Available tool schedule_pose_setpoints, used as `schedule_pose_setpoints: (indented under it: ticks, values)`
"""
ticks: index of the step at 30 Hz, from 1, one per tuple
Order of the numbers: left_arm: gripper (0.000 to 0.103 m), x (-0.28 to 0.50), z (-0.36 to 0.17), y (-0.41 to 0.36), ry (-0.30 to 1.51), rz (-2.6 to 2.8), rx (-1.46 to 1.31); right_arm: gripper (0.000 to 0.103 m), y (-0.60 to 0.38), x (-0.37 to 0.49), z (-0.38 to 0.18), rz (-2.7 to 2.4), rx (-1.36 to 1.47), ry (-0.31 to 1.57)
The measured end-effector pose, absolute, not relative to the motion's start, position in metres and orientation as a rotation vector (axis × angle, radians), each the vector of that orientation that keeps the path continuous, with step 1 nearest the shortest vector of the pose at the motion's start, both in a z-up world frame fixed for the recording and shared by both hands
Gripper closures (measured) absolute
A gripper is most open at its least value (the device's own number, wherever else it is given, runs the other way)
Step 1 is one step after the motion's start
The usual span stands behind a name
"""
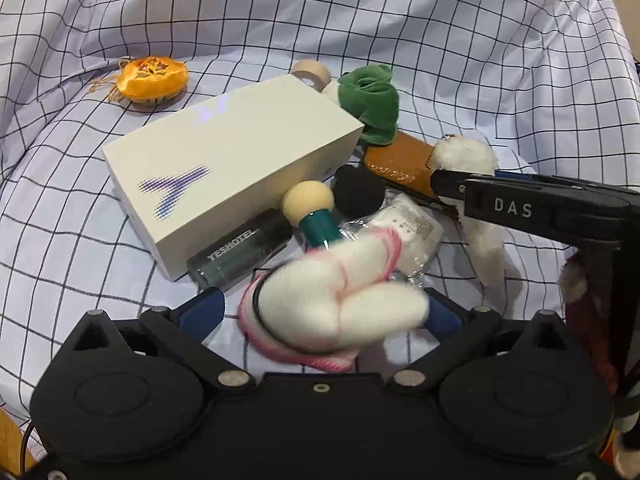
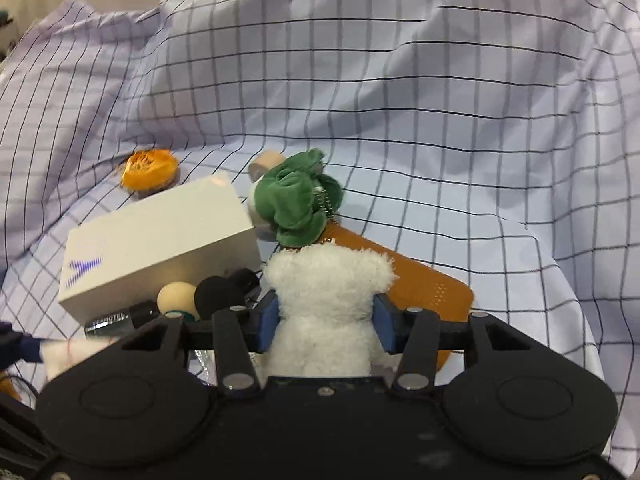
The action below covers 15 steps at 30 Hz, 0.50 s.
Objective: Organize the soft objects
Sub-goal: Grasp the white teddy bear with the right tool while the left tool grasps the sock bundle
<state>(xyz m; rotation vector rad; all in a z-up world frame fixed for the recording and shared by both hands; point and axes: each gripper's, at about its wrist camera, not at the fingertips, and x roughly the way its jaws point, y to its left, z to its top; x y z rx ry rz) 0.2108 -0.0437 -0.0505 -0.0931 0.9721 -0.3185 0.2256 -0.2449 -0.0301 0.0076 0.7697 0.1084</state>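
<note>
Two handheld grippers work one cluttered patch of checked lilac cloth [image 1: 460, 40]. The right gripper [image 2: 326, 316] has its blue pads [image 2: 269, 320] pressed into both flanks of a fluffy white plush toy [image 2: 326, 288], which fills the gap between them and bulges above; the toy sits just right of the white rectangular cardboard box [image 2: 160, 236] that anchors the scene. The left gripper [image 1: 324, 312] stands with its jaws spread wide; a white padded soft item with pink edging [image 1: 340, 292] lies between its blue-tipped fingers [image 1: 204, 308], and neither visibly presses it. That item rests just in front of the box's near corner.

Against the box's near side lie a dark tube [image 1: 240, 248], a cream-headed brush with a teal handle [image 1: 308, 204], a black foam puff [image 1: 358, 194] and a clear-wrapped white packet [image 1: 416, 228]. To the box's right, a green plush piece [image 1: 370, 100] sits on a tan leather pouch [image 1: 400, 160]; behind the box, a beige tape roll [image 1: 310, 72]. An orange embroidered satin cushion [image 1: 154, 80] lies well apart at the box's far left.

By appearances, the step in hand is the pick-up of the white plush. The next move calls for lifting it clear without dragging the pouch or green piece, then carrying it toward wherever the soft things are gathered, which is not evident.
</note>
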Motion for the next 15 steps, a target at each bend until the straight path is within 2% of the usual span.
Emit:
schedule_pose_setpoints:
  ticks: [15]
  values:
    - [0.004,0.213,-0.053,-0.045,0.974,-0.273,-0.113,0.054,-0.257,0.203,-0.035,0.027,0.084,0.795]
